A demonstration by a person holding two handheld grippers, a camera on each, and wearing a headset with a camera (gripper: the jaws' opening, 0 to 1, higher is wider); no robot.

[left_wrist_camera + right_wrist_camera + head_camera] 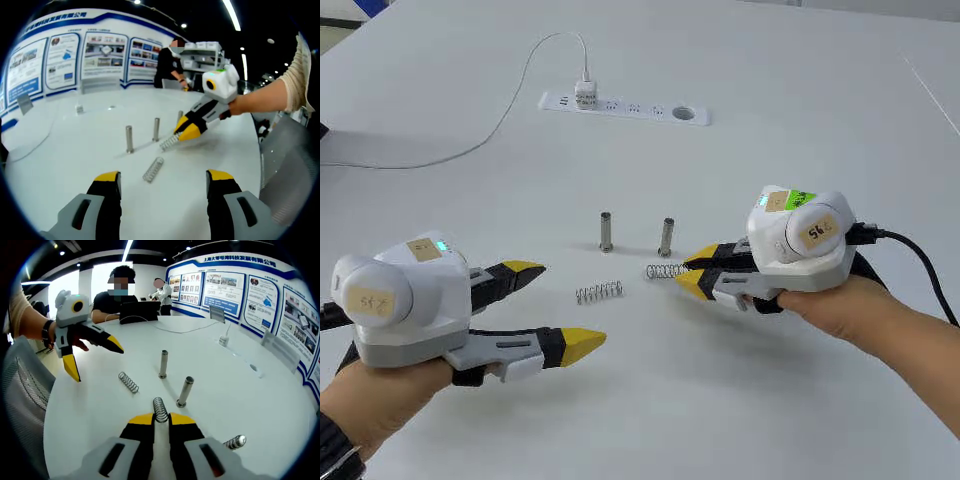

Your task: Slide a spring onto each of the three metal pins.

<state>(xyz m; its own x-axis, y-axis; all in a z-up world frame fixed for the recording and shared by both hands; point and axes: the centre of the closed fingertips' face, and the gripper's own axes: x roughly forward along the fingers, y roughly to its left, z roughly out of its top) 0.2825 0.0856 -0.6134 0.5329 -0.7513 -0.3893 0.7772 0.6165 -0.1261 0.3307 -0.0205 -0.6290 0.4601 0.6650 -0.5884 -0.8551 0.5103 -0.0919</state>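
Two bare metal pins (606,231) (666,237) stand upright mid-table, also seen as pins (163,364) (184,392). A third pin (235,442), with spring coils around it, sits close beside my right gripper. My right gripper (692,272) is shut on one end of a spring (667,270), which sticks out toward the pins just above the table; the spring (160,410) lies between the jaws. A loose spring (599,292) rests on the table in front of my left gripper (555,305), which is open and holds nothing.
A white power strip (623,106) with a plugged charger and cable lies at the back of the white table (740,400). People (120,290) sit with a laptop (140,310) at the table's far side.
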